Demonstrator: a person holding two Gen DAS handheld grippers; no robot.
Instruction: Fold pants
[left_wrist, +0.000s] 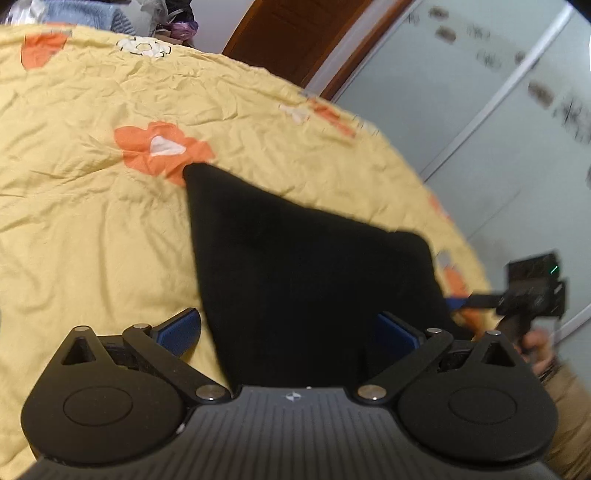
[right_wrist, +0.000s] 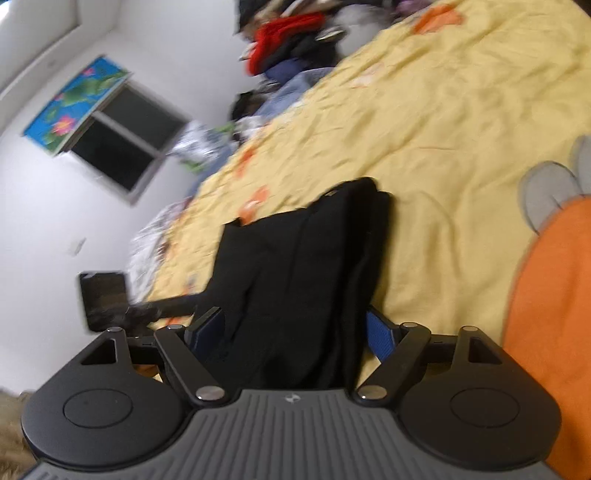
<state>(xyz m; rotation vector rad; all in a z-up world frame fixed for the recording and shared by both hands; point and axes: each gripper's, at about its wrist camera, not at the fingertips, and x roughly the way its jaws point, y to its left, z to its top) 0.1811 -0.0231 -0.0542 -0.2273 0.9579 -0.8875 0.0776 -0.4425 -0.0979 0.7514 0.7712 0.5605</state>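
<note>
Left wrist: black pants (left_wrist: 295, 273), crumpled bedspread (left_wrist: 92, 206)

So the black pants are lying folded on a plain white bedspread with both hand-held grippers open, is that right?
Not quite. The bedspread is yellow with orange flowers, not plain white, as the left wrist view shows. The rest holds: the black pants lie folded on it, and the left hand-held gripper and right hand-held gripper are open.

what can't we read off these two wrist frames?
- Left wrist view: near edge of the black pants is hidden behind the left gripper body.
- Right wrist view: how many layers the pants are folded into; dark cloth plus motion blur.
- Right wrist view: the clothes pile at the bed's far end is too blurred to sort.
</note>
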